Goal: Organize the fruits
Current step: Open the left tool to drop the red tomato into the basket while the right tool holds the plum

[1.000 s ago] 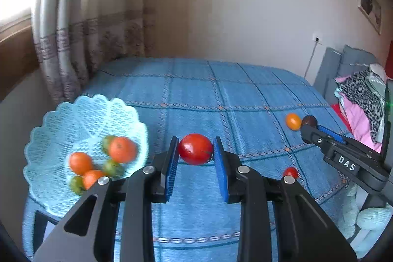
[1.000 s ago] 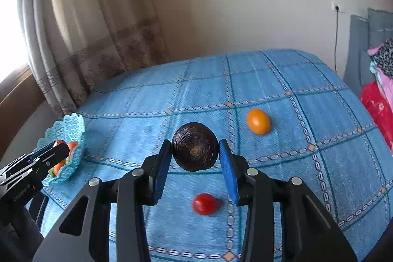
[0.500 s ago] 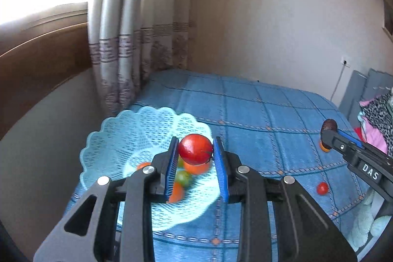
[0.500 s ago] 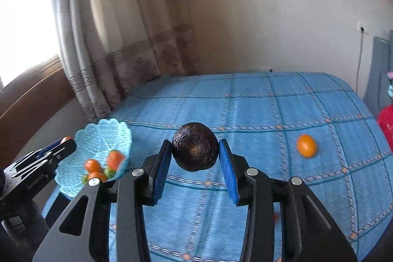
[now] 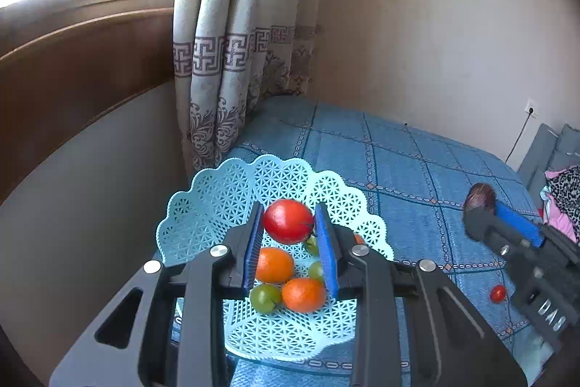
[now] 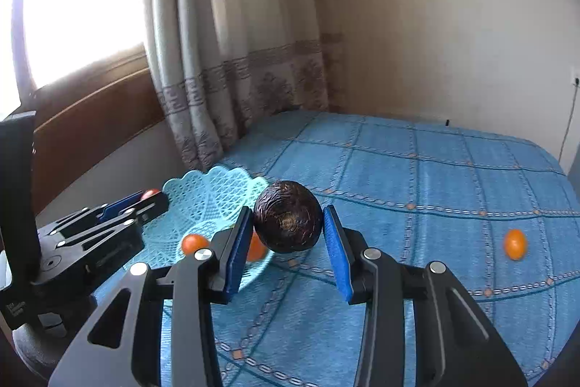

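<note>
left claw (image 5: pixel 289 234) gripping tomato (image 5: pixel 288 221), above basket (image 5: pixel 203 209)

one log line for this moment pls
left gripper: shut on tomato, over basket | right gripper: shut on dark fruit, beside basket | bedspread: orange fruit, small tomato

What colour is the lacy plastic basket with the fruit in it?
Light turquoise blue; the scalloped plastic lattice basket shows best in the left wrist view.
</note>
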`<state>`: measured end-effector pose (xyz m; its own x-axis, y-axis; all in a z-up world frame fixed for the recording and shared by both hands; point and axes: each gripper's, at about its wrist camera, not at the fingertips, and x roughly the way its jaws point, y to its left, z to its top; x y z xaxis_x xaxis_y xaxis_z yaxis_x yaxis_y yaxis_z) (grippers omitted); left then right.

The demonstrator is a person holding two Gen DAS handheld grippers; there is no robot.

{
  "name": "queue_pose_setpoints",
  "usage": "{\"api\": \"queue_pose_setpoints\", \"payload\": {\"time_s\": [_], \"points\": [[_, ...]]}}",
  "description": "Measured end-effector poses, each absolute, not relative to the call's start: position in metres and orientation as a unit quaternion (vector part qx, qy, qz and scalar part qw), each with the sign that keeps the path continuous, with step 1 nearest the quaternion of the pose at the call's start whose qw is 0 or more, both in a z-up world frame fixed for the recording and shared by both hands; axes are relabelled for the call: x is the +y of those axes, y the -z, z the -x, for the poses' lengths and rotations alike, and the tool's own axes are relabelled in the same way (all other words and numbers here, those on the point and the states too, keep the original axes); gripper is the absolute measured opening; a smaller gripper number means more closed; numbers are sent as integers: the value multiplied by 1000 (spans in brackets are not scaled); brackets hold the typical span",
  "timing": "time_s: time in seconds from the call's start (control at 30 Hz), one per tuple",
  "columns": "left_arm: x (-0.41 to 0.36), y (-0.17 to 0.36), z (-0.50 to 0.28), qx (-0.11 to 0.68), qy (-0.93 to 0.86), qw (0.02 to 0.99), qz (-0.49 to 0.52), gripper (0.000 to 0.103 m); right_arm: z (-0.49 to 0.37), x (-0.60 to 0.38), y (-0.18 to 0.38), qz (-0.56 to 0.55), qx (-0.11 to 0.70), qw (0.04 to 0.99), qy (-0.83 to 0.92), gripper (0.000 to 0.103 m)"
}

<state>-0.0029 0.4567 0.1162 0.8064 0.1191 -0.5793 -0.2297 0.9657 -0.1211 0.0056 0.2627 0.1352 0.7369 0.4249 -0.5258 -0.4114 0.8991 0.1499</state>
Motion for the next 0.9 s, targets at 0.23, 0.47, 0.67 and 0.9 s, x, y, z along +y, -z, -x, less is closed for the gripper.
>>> {"api": "queue_pose_setpoints", "payload": {"time_s": [0.23,0.47,0.67,0.9], "points": [[466,-120,8,291,-103,945,109,72,-7,286,-126,5,296,925,-239,40],[481,-125,13,280,-131,943,123,80,-5,300,-119,19,304,919,-253,40],[491,-130,17,271,-142,942,136,85,-5,318,-114,29,308,911,-273,40],[500,-133,22,265,-149,941,148,89,-4,342,-107,52,315,901,-294,40]]}}
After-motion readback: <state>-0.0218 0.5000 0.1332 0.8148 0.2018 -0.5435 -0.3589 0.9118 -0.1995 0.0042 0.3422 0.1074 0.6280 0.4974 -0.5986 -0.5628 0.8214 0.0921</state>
